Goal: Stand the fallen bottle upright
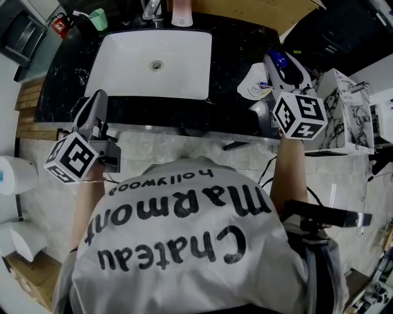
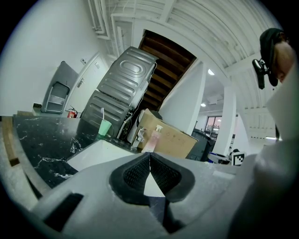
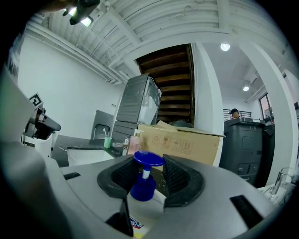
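Pump bottle (image 1: pixel 253 84) is lying on its side on the black marble counter (image 1: pixel 67 67), just right of the sink (image 1: pixel 135 67), blue pump pointing toward the back. At far left, a green cup (image 1: pixel 98 18) is standing. The left gripper (image 1: pixel 98 98) is hovering over the counter's front edge, jaws together and empty. A faucet (image 1: pixel 151 9), a pink bottle (image 1: pixel 181 12) and a cardboard box (image 1: pixel 258 9) are standing behind. The right gripper (image 3: pixel 147 163) is clamping the pump bottle, beside a white marbled box (image 1: pixel 344 110).
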Demonstrator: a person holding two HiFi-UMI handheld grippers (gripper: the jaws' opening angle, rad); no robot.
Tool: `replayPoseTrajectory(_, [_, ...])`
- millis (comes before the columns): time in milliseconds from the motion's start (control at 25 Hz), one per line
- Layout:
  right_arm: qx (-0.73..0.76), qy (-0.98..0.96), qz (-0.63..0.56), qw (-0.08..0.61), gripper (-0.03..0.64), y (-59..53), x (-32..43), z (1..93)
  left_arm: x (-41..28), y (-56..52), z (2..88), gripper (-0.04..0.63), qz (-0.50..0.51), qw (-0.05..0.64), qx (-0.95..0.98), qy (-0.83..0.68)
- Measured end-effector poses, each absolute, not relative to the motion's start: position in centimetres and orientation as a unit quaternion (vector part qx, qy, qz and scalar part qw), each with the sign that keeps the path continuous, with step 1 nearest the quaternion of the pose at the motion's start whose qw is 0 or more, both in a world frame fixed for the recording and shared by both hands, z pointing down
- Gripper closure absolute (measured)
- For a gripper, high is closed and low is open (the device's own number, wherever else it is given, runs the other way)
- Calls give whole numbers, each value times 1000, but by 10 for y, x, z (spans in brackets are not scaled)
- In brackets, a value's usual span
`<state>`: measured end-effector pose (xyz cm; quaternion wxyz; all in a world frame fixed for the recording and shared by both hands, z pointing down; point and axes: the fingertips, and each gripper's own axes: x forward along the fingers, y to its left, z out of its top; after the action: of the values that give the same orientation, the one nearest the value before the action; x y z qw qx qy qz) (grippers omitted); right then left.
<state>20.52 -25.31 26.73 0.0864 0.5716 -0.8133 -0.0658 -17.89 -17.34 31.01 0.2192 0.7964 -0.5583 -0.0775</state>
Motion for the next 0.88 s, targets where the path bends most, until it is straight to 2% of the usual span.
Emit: replayPoseTrajectory(880, [577,-810,-65,84,459,-253,211,267,-177,-176,312,581,-88,224,798,-552])
